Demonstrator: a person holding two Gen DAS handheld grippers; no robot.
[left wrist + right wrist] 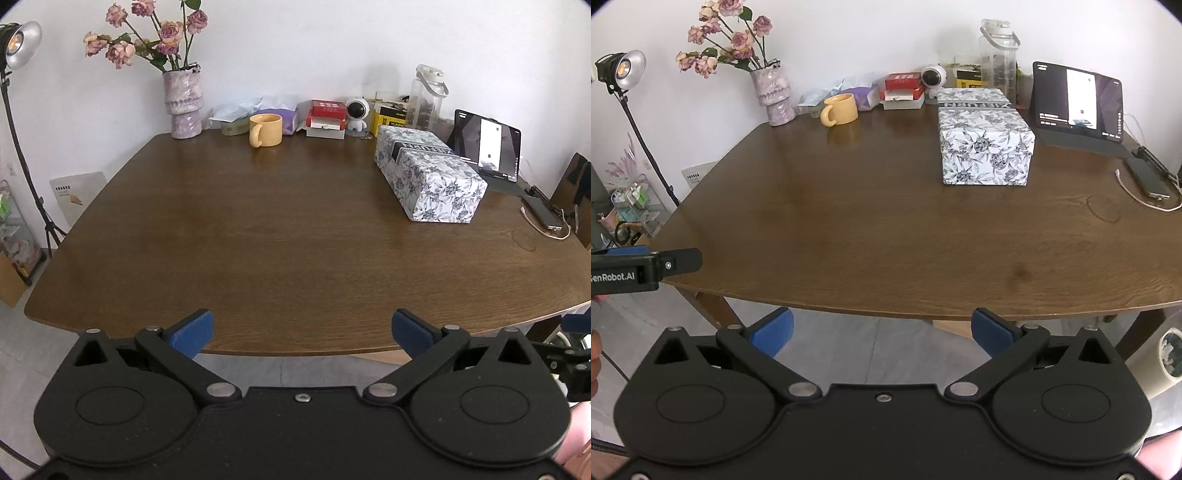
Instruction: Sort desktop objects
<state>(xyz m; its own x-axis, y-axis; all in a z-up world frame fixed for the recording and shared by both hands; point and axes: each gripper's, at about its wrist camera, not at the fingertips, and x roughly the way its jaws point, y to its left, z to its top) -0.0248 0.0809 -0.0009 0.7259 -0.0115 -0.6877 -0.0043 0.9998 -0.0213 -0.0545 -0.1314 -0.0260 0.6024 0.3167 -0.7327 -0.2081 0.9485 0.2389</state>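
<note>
Grey-and-white floral cardboard box [986, 147] sits right of centre on the brown wooden table [849, 221]; yellow ceramic mug [840, 109] far back. Left gripper [303, 330], right gripper [882, 328] — both spread wide, empty, at the near edge. I'd approach the box squarely — it's broad.

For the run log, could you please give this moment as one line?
left gripper: open, empty | right gripper: open, empty | both at near table edge | floral box, yellow mug untouched

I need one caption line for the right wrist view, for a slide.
Open right gripper before the wooden table holding a floral box and yellow mug.
</note>
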